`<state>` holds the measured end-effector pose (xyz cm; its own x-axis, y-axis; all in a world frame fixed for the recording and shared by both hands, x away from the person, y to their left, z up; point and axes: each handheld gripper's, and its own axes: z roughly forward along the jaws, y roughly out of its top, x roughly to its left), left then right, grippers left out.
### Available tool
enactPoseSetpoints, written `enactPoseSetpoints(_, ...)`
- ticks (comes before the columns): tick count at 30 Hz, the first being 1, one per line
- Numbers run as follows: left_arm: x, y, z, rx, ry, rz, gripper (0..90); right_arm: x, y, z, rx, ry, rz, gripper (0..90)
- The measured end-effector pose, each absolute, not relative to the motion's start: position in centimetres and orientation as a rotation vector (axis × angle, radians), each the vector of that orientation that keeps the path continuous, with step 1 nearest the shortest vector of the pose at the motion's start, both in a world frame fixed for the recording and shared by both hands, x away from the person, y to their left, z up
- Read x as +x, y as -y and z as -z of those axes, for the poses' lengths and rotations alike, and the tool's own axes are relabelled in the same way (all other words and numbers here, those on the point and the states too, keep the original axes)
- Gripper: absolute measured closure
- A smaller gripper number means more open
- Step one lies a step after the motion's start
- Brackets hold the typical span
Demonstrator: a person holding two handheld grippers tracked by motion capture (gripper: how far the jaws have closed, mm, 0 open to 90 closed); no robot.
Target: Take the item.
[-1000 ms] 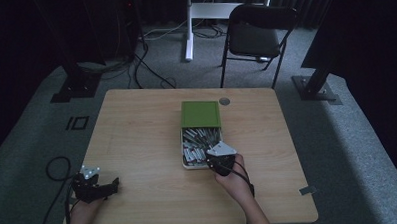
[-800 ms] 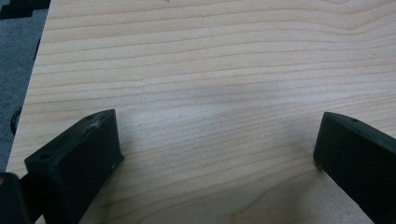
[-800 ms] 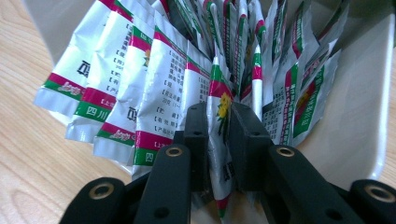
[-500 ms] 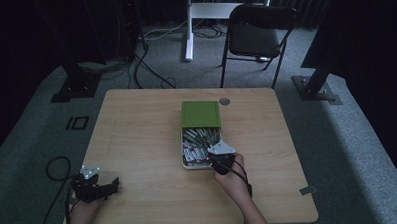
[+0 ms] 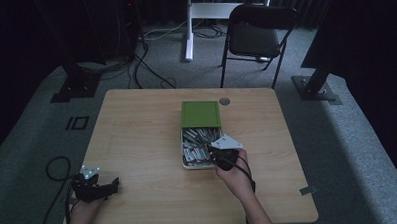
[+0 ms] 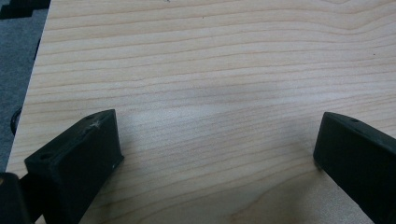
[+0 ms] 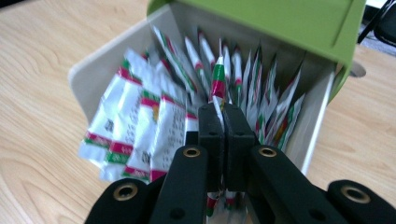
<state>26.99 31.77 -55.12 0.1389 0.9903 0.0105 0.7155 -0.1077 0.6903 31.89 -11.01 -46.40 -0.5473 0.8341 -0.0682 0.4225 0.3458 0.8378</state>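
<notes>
At the near left corner of the pale wooden table, the left gripper sits low over bare wood, held in a hand. In the left gripper view its two black jaws stand wide apart with nothing between them but wood grain.

Farther in, right of the table's middle, the right gripper is at the near end of a shallow white rectangular box packed with white sachets banded in red and green. In the right gripper view its jaws are pressed together on one thin sachet with a red and green band, which stands on edge between the fingertips, its top sticking up just past them and its lower end showing below them. The other sachets lie to either side in the box.

Beyond, a green lid covers the box's far end. A small round grey disc sits just past it, and a black folding chair stands on the grey carpet behind the table.
</notes>
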Motion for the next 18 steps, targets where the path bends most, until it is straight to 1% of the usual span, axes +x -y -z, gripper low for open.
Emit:
enactPoseSetpoints(10, 27.0, -31.8, 55.1, 1.885, -1.631, -0.665, 1.5, 32.2, 11.6, 43.0, 1.089, -2.06, -1.252, 88.7)
enactPoseSetpoints(18, 27.0, -31.8, 55.1, 1.884, -1.632, -0.665, 1.4, 33.0, 13.8, 40.4, 1.123, -1.953, -1.301, 88.8)
